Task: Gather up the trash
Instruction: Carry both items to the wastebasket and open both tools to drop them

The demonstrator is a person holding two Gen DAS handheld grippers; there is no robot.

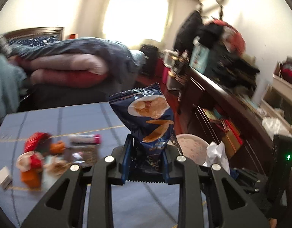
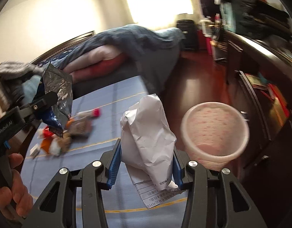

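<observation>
My left gripper (image 1: 146,153) is shut on a dark blue chip bag (image 1: 148,117), which stands upright between its blue pads above the blue table (image 1: 56,117). The same bag (image 2: 56,98) shows in the right wrist view at the left, silver inside out, pinched by the left gripper (image 2: 43,102) with a hand below it. My right gripper (image 2: 146,160) is shut on a crumpled white paper (image 2: 146,131) with printed text. A pink-white waste bin (image 2: 215,131) stands open just right of the paper, over the dark floor. The bin (image 1: 192,147) also appears right of the chip bag.
A heap of wrappers (image 1: 41,155) and a pink-capped tube (image 1: 85,139) lie on the table's left part. A bed with folded quilts (image 1: 70,62) stands behind. A dark cluttered sideboard (image 1: 231,98) runs along the right. The right gripper's body (image 1: 275,167) is at the lower right.
</observation>
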